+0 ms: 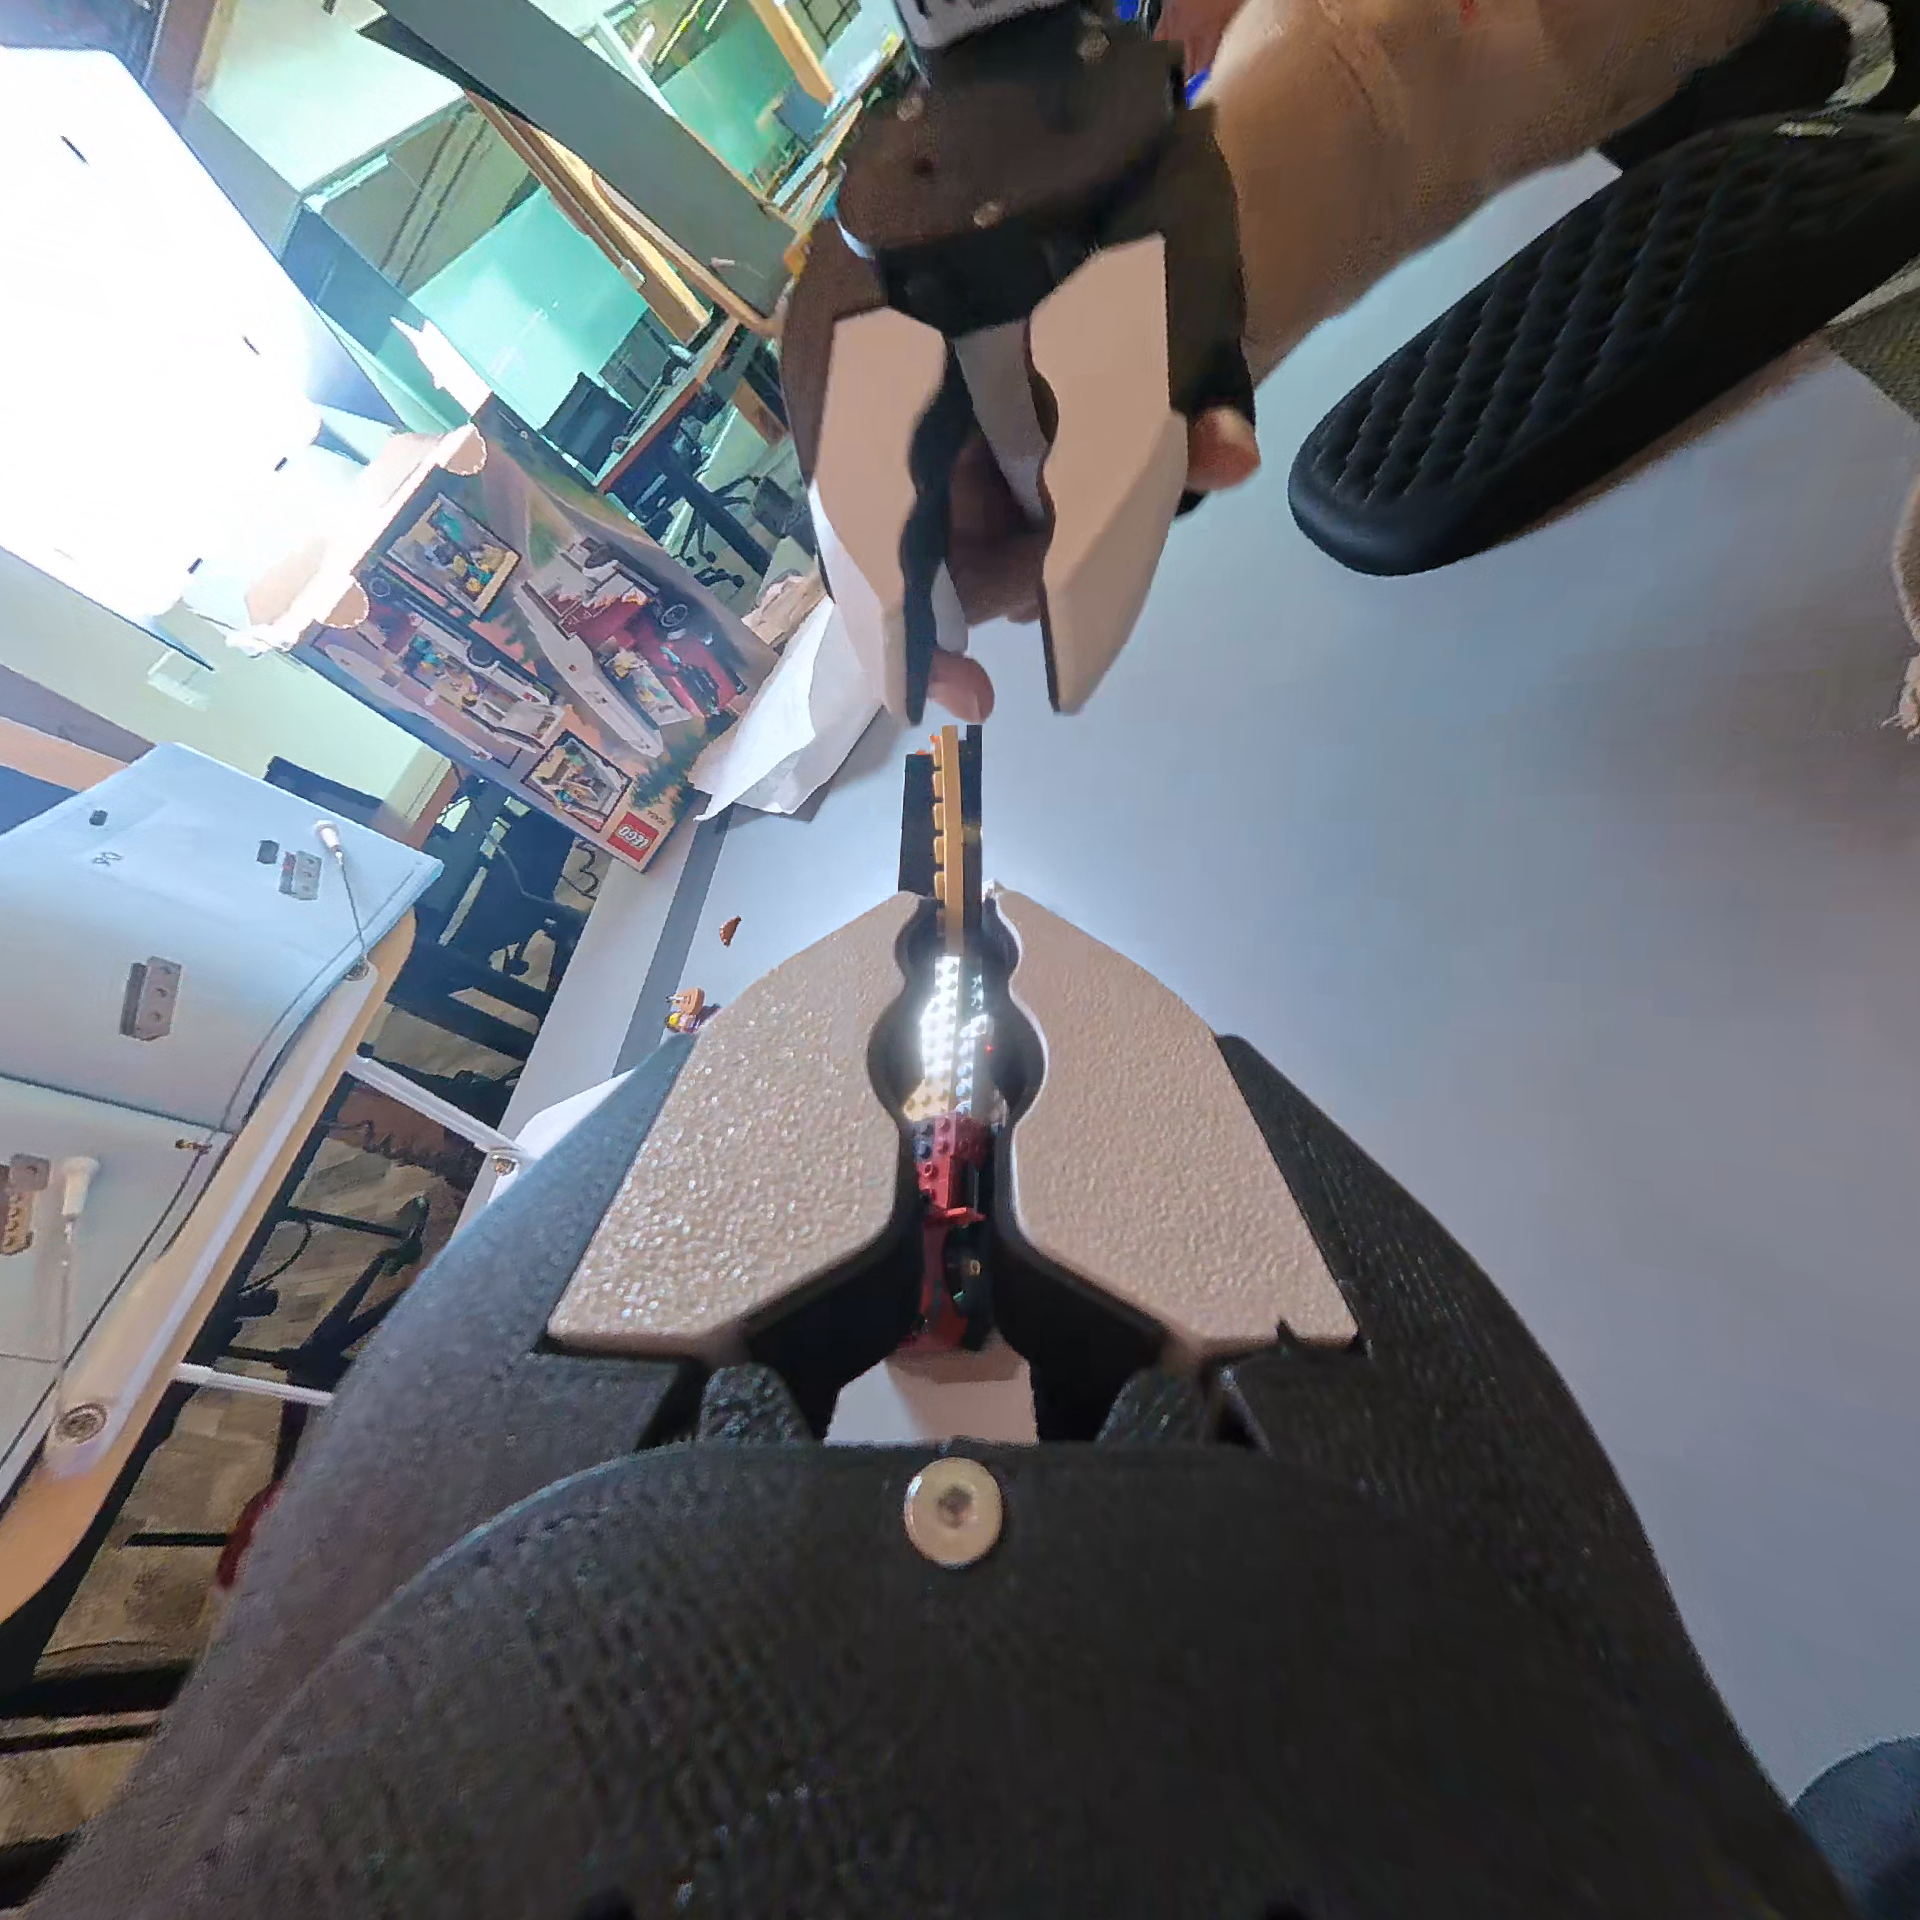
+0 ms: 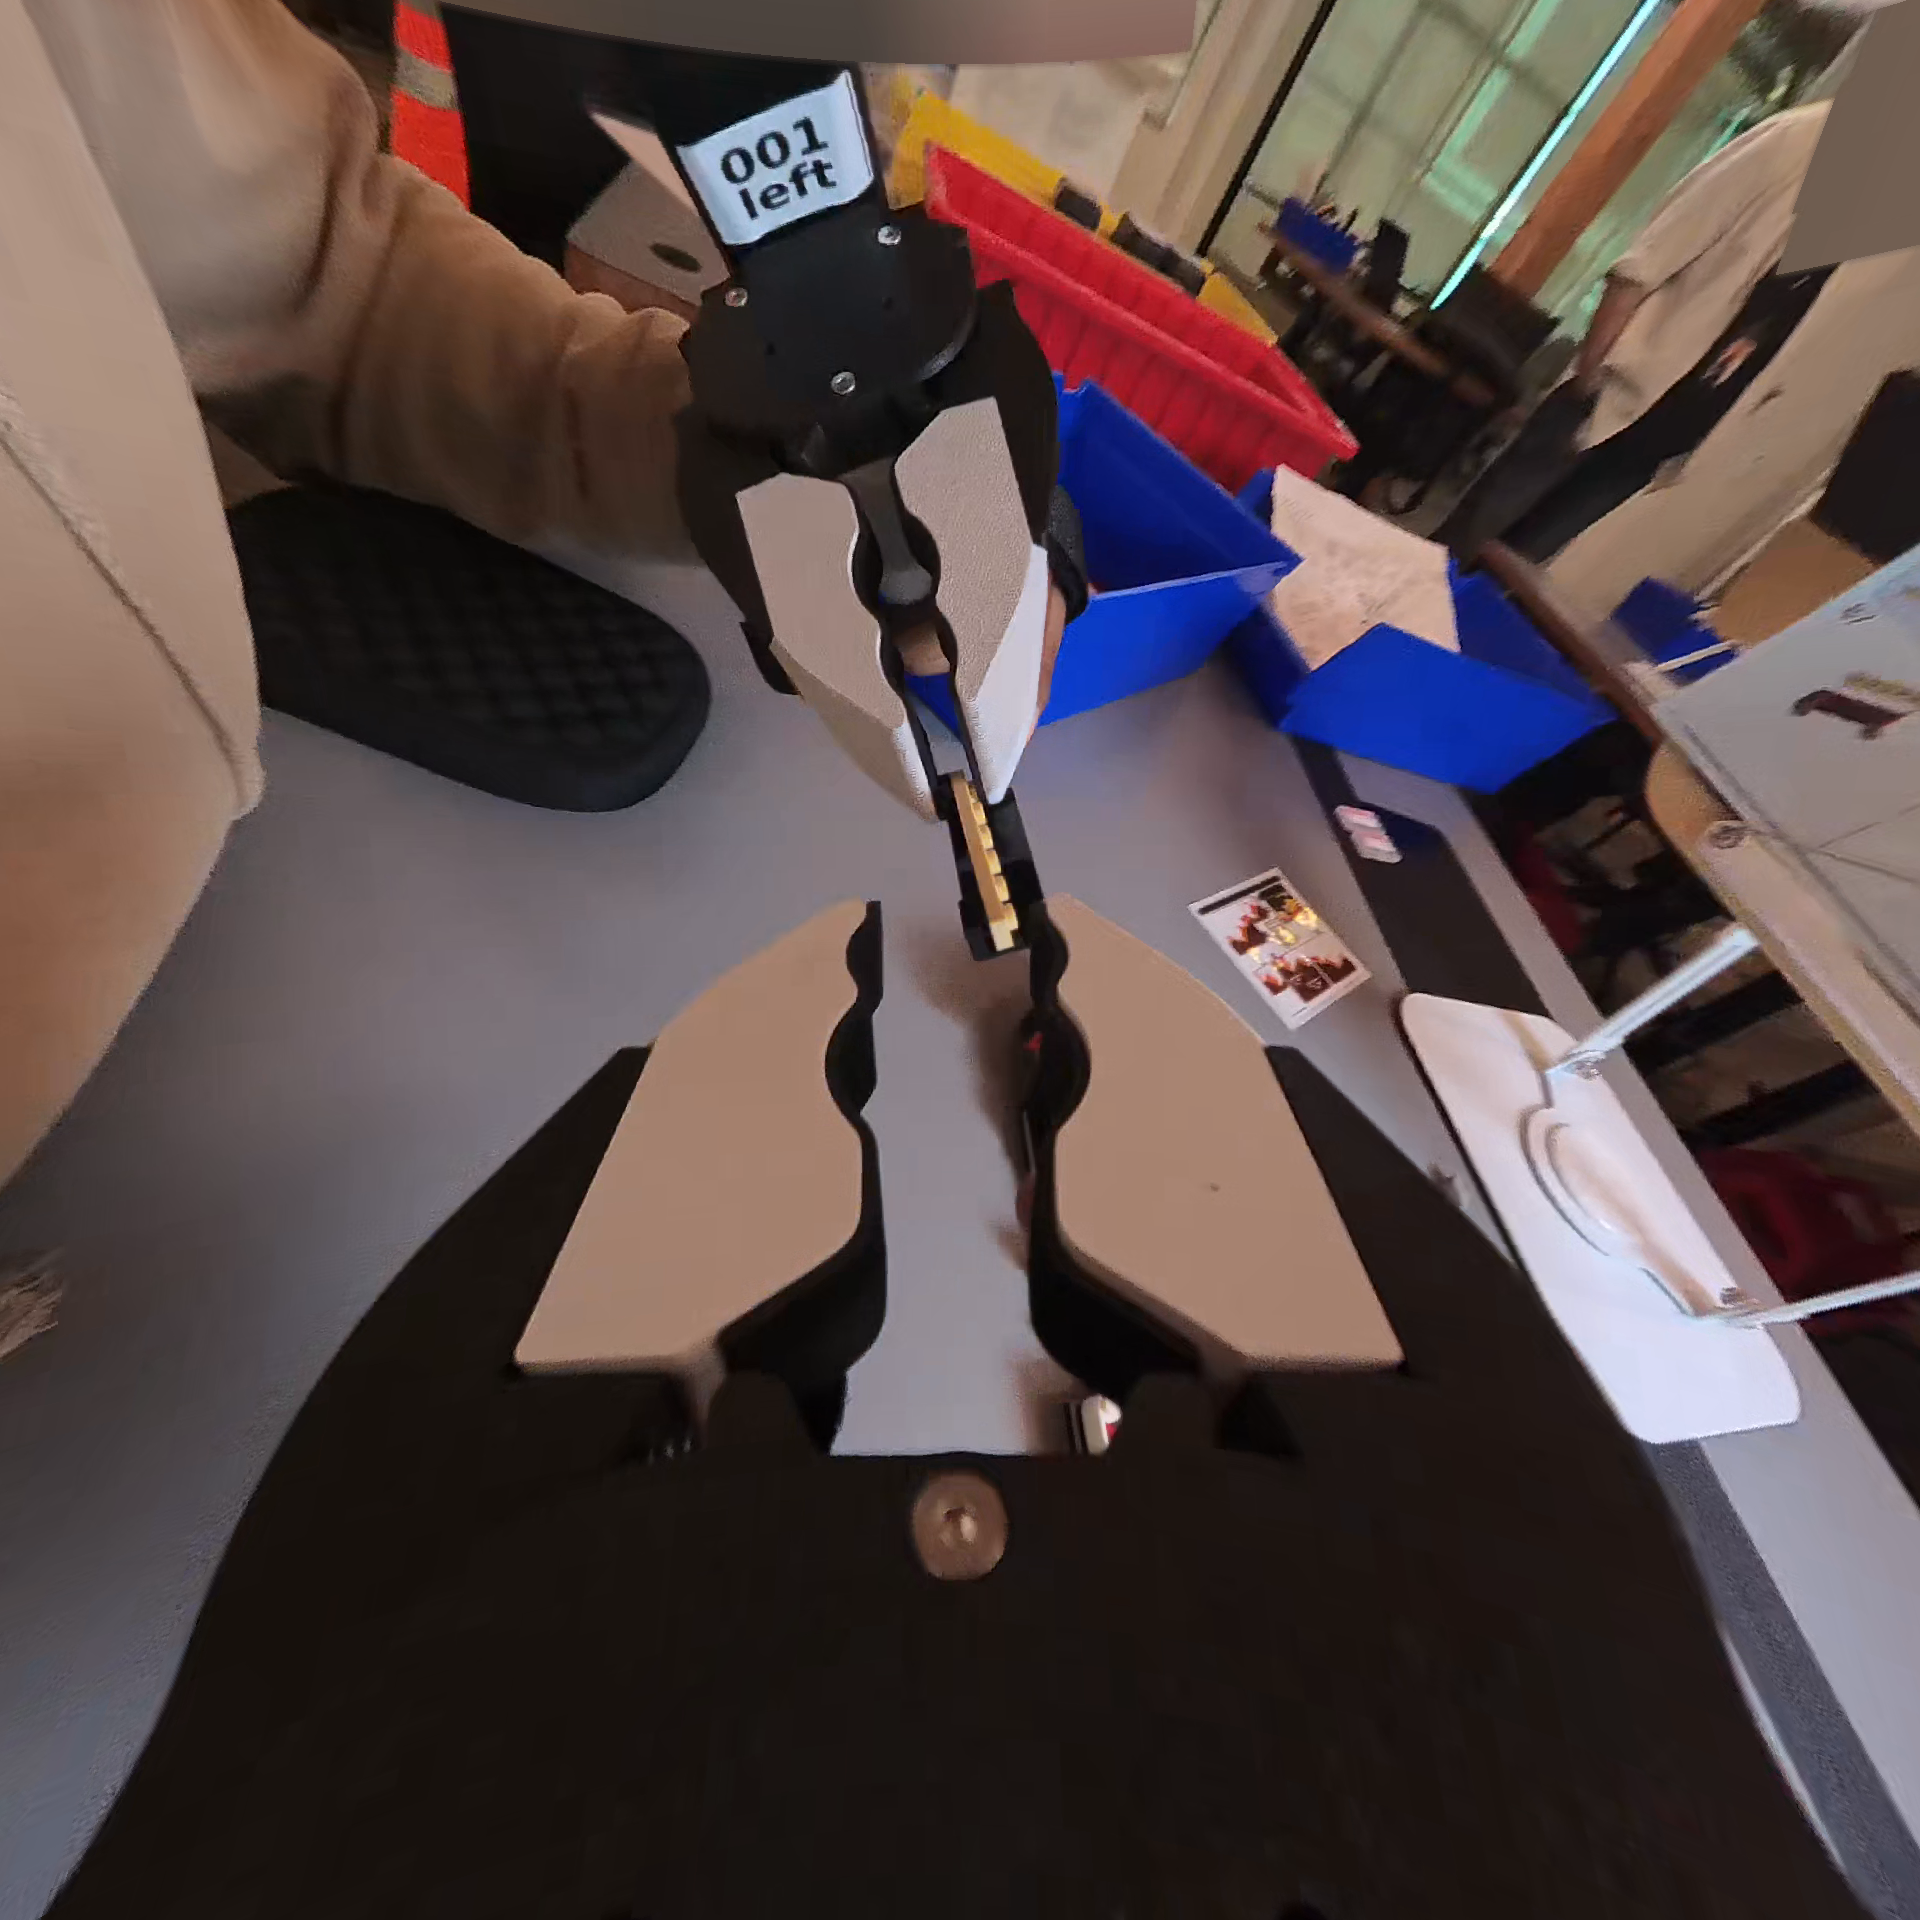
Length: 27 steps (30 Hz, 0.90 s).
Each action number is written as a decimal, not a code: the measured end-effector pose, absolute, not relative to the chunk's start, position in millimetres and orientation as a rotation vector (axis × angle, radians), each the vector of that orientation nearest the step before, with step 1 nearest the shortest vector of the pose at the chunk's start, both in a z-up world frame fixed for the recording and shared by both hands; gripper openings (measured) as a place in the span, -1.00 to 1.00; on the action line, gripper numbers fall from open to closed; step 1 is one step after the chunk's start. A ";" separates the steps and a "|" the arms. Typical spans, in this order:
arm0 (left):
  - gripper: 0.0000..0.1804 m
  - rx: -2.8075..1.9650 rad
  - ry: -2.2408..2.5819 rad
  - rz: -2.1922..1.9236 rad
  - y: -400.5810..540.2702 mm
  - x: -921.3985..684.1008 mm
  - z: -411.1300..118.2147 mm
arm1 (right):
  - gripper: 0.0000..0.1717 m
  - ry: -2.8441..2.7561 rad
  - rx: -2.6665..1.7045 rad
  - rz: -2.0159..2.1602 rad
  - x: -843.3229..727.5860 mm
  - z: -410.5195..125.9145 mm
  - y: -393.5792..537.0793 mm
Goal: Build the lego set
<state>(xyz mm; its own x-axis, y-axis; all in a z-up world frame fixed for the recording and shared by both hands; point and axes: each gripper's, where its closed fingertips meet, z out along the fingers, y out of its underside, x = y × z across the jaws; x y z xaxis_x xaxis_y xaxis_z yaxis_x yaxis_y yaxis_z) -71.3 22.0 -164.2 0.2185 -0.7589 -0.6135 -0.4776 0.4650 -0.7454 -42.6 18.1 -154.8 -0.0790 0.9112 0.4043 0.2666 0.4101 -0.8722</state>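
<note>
A long brick assembly (image 1: pixel 951 831), black plates with a tan studded strip along them and a red and white section nearer the camera, is clamped between the pads of the left gripper (image 1: pixel 954 904); the pads press on both its flanks, and its far end sticks out past the fingertips above the grey table (image 1: pixel 1455 831). In the right wrist view the same assembly (image 2: pixel 1000 883) hangs tilted from the left gripper (image 2: pixel 961 800), with its free end reaching down to the right gripper (image 2: pixel 956 914); that gripper's fingers stand apart with bare table between them, and the assembly's tip lies just beside the right-hand finger (image 2: pixel 1049 956), though whether it touches the pad is hard to judge. From the left wrist view the right gripper (image 1: pixel 987 707) hovers spread just beyond the assembly's far end, gripping nothing.

Around them: a black mesh pad (image 1: pixel 1621 343) lies far right on the table; a printed toy box (image 1: pixel 540 634) and crumpled white paper (image 1: pixel 800 717) lie far left; two small loose pieces (image 1: pixel 691 1013) sit on the table near the left edge. In the right wrist view a small printed leaflet (image 2: pixel 1278 945) lies to the right; blue bins (image 2: pixel 1174 551) stand farther off, with a red bin (image 2: pixel 1132 343) behind them; a white stand base (image 2: pixel 1590 1216) sits at the right edge.
</note>
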 end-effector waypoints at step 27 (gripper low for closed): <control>-0.91 -1.143 1.459 -0.289 15.8 -59.1 -172.2 | -0.72 -1.619 -1.210 0.919 -34.2 -159.2 18.9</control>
<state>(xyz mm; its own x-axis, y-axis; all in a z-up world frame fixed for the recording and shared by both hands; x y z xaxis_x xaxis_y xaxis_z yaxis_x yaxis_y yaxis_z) -59.1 15.8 -172.2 0.1825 -0.7632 -0.6198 -0.4691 0.4864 -0.7371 -34.2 18.9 -159.2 -0.1283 0.9673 0.2189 0.3083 0.2487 -0.9182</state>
